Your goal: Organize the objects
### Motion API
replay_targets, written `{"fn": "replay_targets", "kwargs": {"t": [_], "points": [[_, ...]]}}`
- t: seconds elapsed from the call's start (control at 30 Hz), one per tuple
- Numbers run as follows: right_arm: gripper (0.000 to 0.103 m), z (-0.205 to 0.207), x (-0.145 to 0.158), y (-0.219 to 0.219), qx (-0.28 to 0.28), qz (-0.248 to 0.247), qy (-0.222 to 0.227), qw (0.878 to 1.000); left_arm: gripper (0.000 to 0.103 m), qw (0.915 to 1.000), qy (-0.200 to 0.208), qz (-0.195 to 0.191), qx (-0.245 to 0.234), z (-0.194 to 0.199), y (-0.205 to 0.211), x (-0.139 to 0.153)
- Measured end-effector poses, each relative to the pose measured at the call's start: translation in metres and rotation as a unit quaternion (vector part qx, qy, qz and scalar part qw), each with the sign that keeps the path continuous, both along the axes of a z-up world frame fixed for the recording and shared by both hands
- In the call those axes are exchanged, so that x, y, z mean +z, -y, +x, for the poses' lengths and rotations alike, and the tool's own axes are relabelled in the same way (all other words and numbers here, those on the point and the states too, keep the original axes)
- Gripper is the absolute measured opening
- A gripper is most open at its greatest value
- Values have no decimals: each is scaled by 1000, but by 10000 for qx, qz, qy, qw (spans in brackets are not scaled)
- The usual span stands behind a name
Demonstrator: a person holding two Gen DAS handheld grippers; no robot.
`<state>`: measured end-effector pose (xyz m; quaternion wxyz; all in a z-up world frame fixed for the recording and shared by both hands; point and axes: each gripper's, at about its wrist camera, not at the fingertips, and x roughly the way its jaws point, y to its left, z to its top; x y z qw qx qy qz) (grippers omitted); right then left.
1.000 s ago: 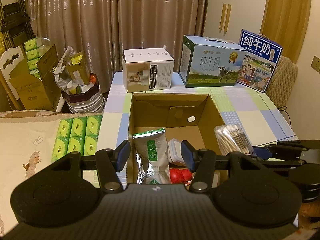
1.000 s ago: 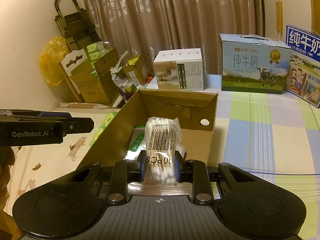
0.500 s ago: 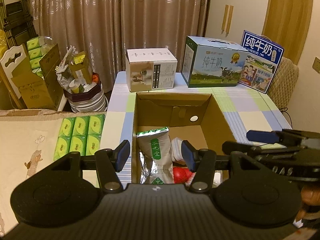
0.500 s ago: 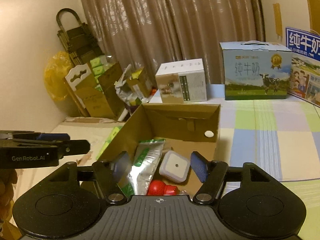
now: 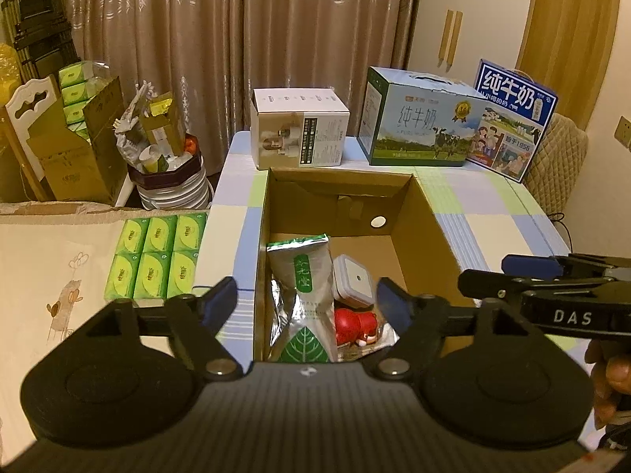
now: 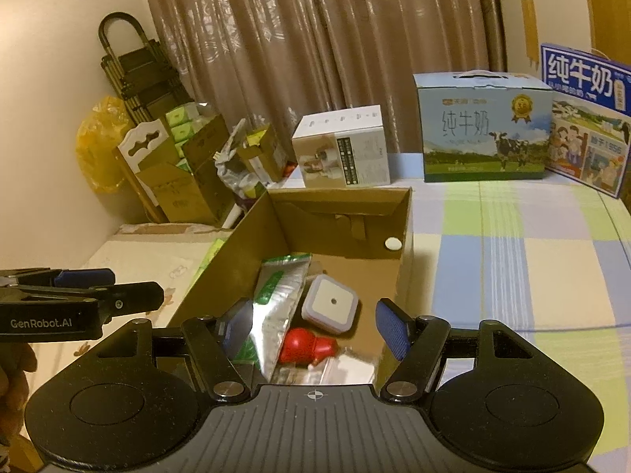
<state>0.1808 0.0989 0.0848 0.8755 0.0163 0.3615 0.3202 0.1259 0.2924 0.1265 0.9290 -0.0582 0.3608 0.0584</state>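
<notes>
An open cardboard box (image 5: 428,213) (image 6: 406,236) stands on the checked table. Inside lie a green and silver foil pouch (image 5: 305,299) (image 6: 276,295), a white square lidded container (image 5: 353,278) (image 6: 331,303), a red toy (image 5: 355,325) (image 6: 307,349) and a clear bag of cotton swabs (image 6: 335,368) at the near end. My left gripper (image 5: 307,301) is open and empty above the box's near edge. My right gripper (image 6: 313,325) is open and empty above the box; it also shows from the side in the left wrist view (image 5: 524,276).
A white carton (image 5: 299,134), a green milk case (image 5: 418,118) and a blue milk case (image 5: 512,118) stand along the table's far edge. Green tissue packs (image 5: 155,256) lie on a surface to the left. Cluttered boxes (image 5: 71,146) and a basket (image 5: 165,173) stand by the curtain.
My right gripper opened and let go of the cotton swab bag, which now lies in the box. Both grippers drew back slightly.
</notes>
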Motion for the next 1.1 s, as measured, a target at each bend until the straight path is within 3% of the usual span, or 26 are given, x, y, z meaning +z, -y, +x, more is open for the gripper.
{"fn": "replay_targets", "kwargs": {"t": [0.23,0.43,0.6,1.1], "points": [[69,-38,3,19,-80,-184,-83,9998,90,9998,116,-69,131,-36,11,8],[70,-76,11,39,-89,-260,-51,9996,102,9990,380,106,188,-81,26,15],[73,-104,13,54,-122,-307,31,9994,102,9983,356,319,341,-115,38,15],[74,-161,7,91,-322,-402,-37,9987,102,9991,113,90,388,-177,78,5]]}}
